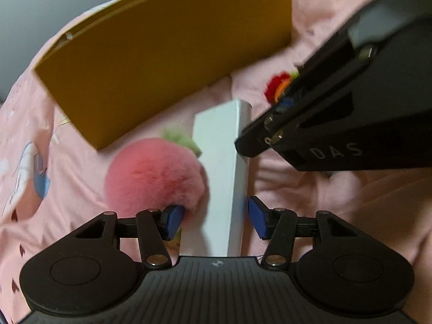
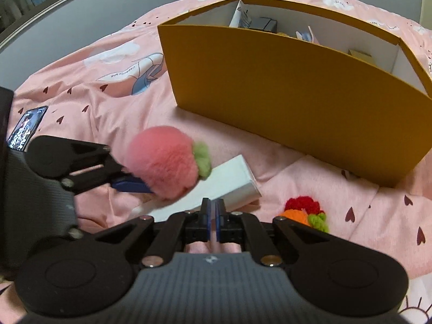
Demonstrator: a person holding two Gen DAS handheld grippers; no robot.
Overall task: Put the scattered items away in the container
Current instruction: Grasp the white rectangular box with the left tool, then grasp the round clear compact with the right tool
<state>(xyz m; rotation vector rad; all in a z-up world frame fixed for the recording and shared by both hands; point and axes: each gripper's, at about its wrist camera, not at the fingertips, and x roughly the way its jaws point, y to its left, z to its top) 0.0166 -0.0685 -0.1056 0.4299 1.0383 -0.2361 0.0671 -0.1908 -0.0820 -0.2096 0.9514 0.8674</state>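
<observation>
We are partway through: the mustard box (image 2: 283, 102) on the pink bed (image 2: 108, 102) already holds several things, while a white carton (image 1: 221, 178), a pink plush strawberry (image 1: 154, 175) and a crocheted flower (image 2: 305, 210) lie on the bedding in front of it. Our left claw (image 1: 213, 218) stands half-wide astride the carton, one pad nudging the plush, not yet pressing either. Our right claw (image 2: 214, 221) is fully closed on nothing we can see, just beside the flower. We judge three items remain.
</observation>
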